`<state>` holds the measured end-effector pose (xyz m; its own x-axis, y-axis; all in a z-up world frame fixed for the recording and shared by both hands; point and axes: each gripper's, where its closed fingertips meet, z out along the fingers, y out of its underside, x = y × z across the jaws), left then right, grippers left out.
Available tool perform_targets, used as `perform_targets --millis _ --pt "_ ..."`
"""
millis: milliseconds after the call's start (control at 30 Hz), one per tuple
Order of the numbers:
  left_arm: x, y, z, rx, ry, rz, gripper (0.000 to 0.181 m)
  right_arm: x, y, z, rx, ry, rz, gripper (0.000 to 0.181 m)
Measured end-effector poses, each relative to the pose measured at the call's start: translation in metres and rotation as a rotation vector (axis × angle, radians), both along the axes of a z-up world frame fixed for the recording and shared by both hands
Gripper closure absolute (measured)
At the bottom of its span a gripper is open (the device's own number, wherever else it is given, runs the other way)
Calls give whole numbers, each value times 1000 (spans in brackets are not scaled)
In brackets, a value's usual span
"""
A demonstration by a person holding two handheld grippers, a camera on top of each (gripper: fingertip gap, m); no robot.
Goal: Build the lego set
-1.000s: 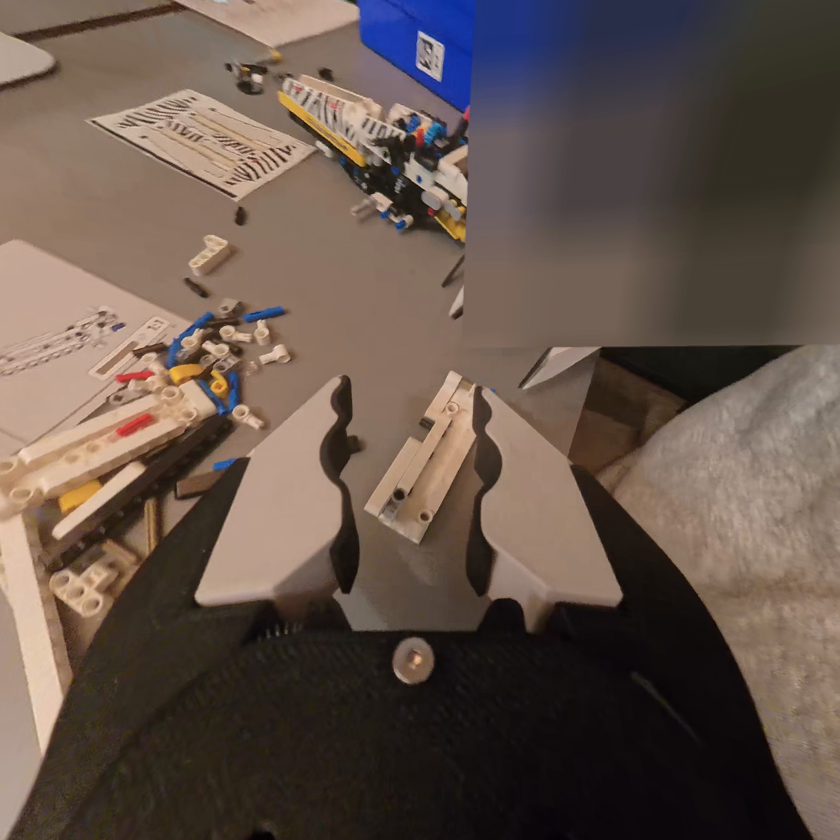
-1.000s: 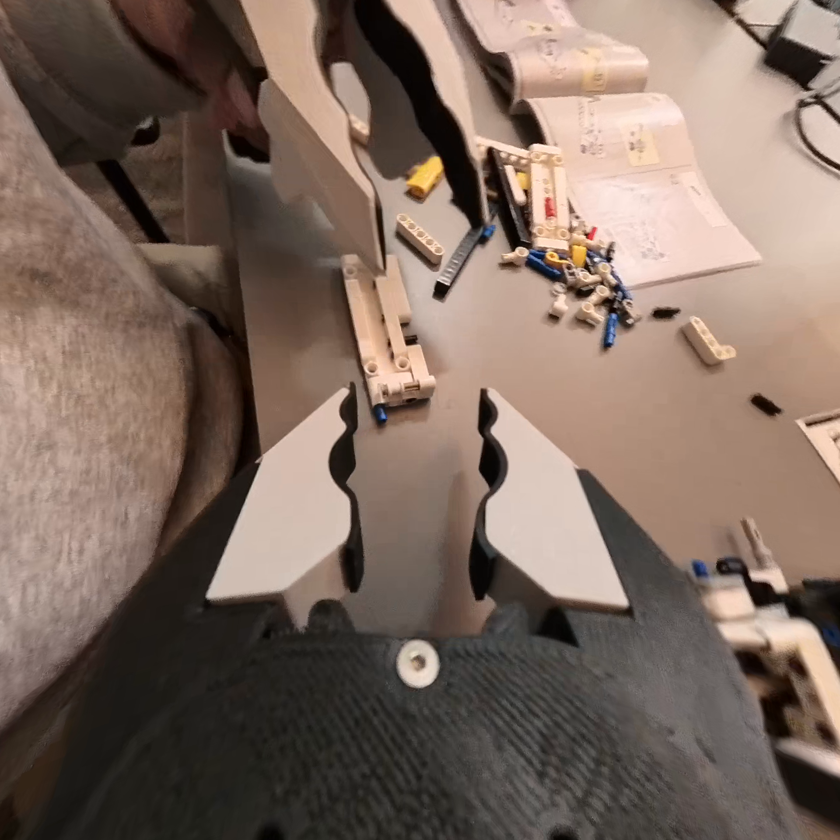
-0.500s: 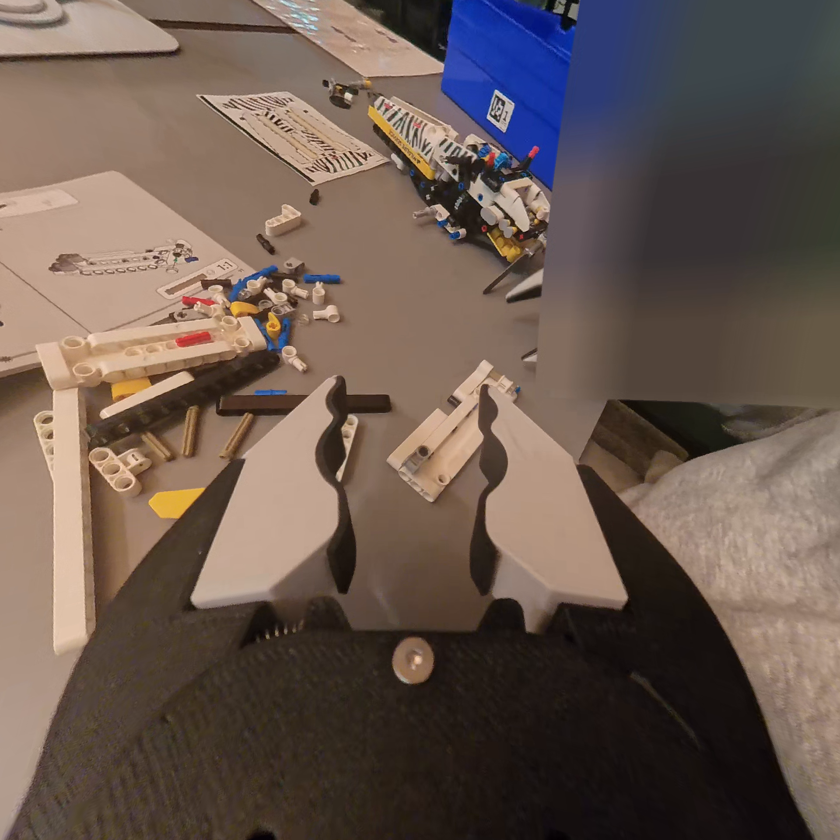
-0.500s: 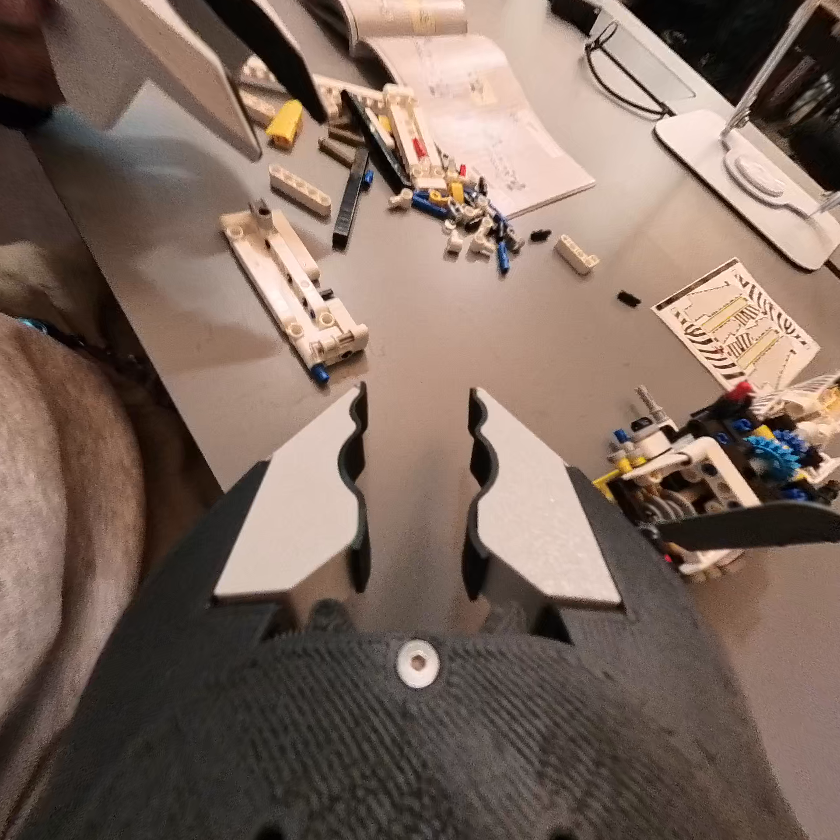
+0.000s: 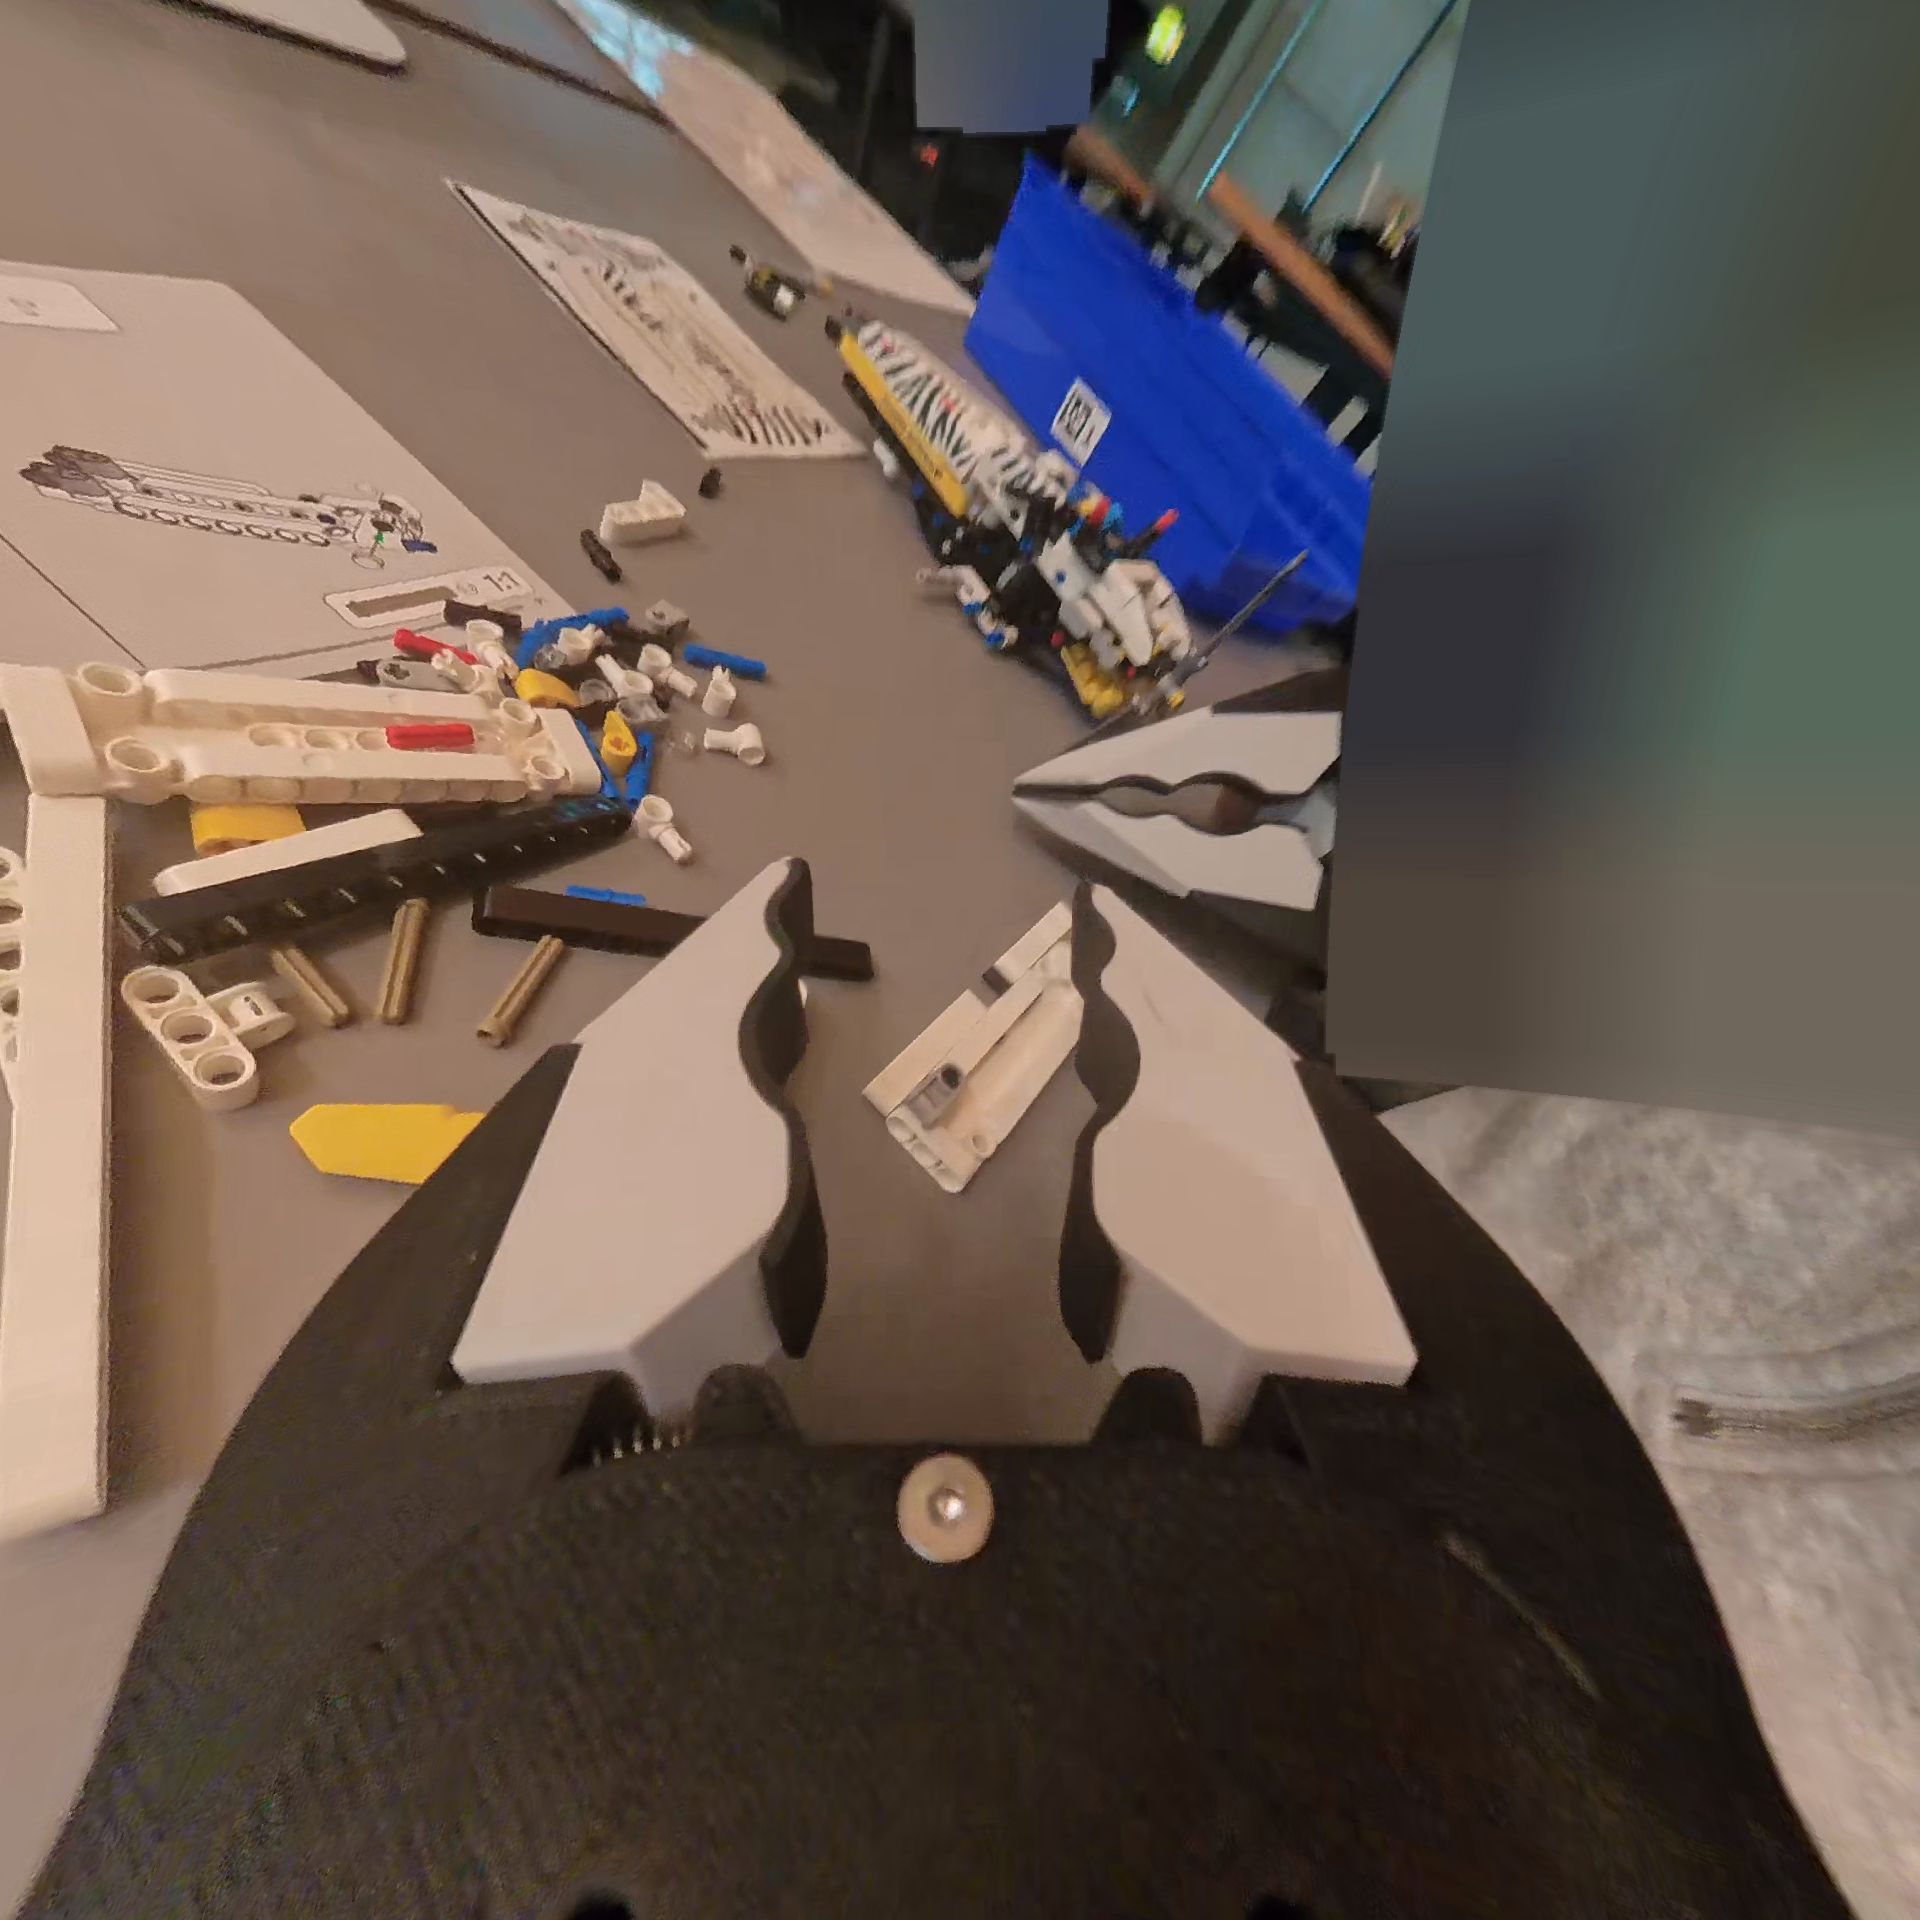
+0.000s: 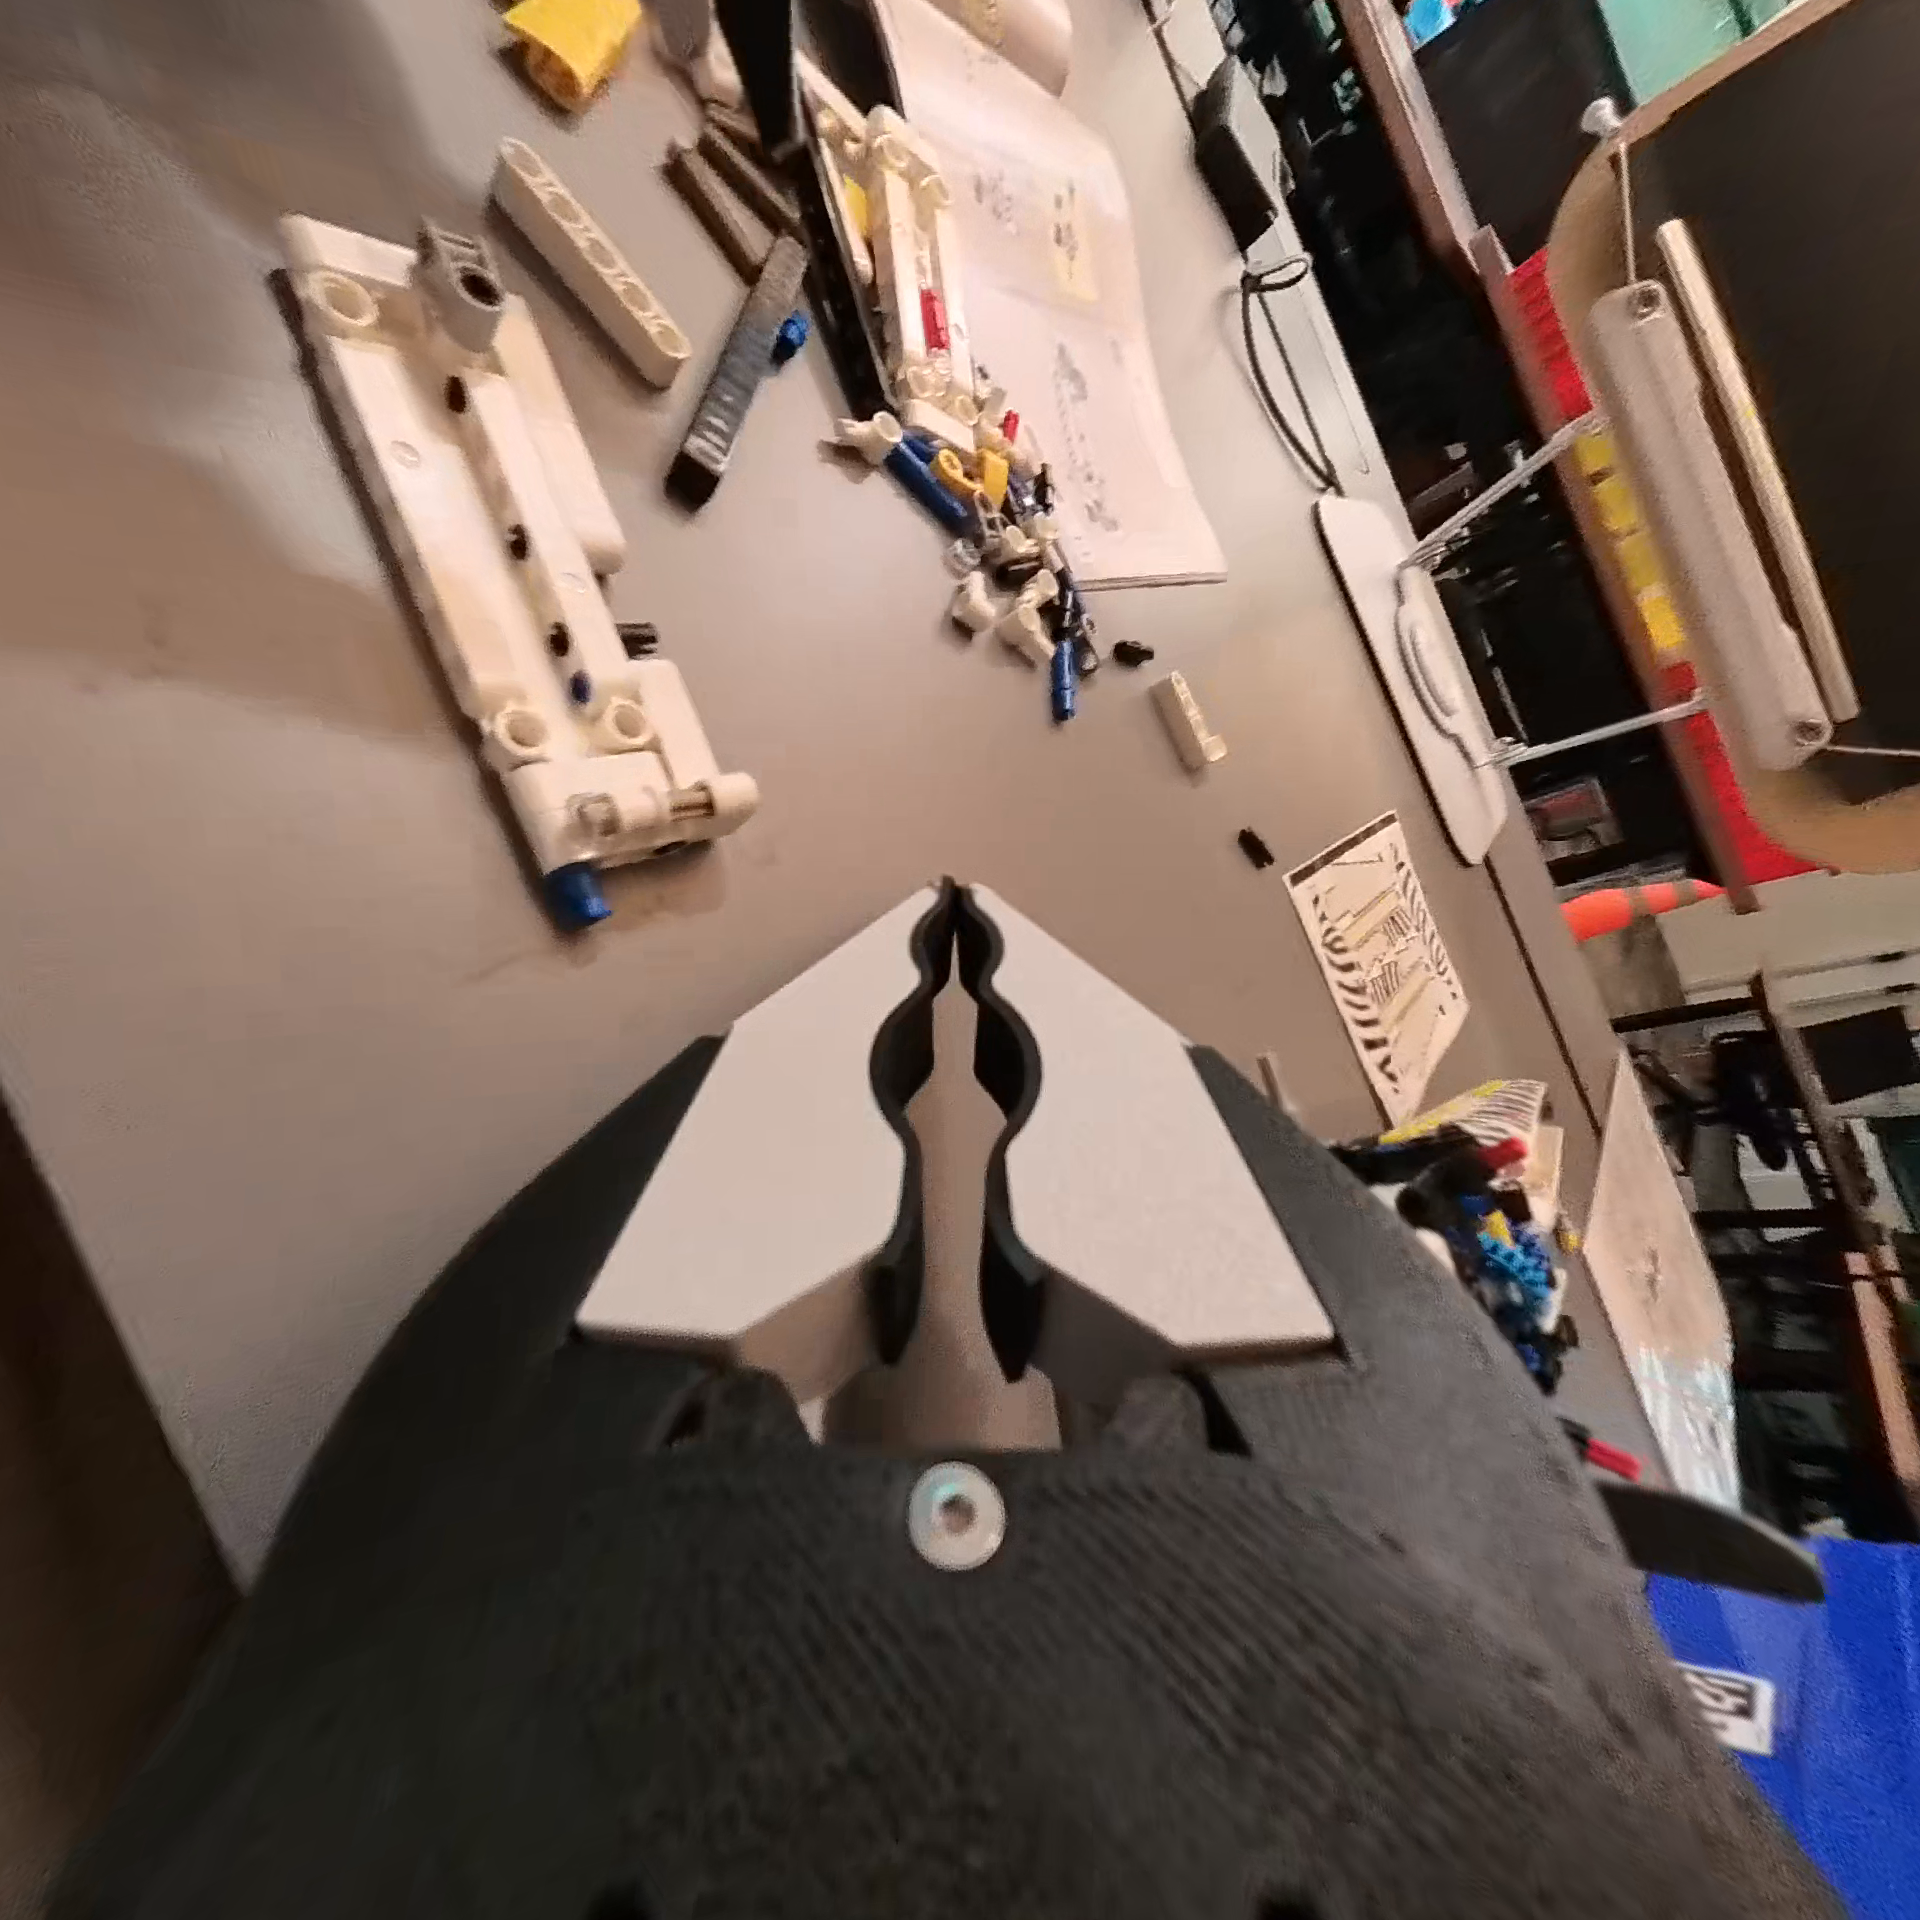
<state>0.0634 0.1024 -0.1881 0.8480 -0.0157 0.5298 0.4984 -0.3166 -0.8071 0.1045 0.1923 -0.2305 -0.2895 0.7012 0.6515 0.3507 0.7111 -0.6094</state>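
Against half a second ago: right gripper (image 6: 951,891) now clenched on nothing, wavy black pads meeting at the tips, where before they stood apart; left gripper (image 5: 935,894) unchanged, released, fingers spread over the grey table (image 5: 914,790).

From the left in the left wrist view: open instruction booklet (image 5: 208,436) with matte pages toward the table's far left edge; long white studded beam assembly (image 5: 301,738) with a red pin; black holed beam (image 5: 374,883) beside it; tan ribbed axles (image 5: 405,961); flat yellow panel (image 5: 379,1141); heap of small glossy pins and connectors (image 5: 623,675). Between the open fingers, flat white subassembly (image 5: 977,1070) lying near the table's near edge. Farther right, zebra-striped yellow and white model (image 5: 997,488) against a blue plastic bin (image 5: 1164,416).
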Motion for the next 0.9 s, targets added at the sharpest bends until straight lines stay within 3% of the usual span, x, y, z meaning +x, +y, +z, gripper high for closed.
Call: perform_targets --millis 200,433,667,800,900 --pt "-20 -7 22 184 -133 65 133 -1 10 24 -98 126 -47 181" --pt "-21 -7 21 186 -149 67 133 2 37 53 -72 332 -188 181" --pt "-24 -6 20 177 -133 93 133 12 44 74 -193 451 -186 181" --pt "-29 -1 24 177 -39 134 128 15 38 80 -200 489 -142 181" --pt "-46 10 52 167 138 190 122 13 35 76 -207 459 -123 181"
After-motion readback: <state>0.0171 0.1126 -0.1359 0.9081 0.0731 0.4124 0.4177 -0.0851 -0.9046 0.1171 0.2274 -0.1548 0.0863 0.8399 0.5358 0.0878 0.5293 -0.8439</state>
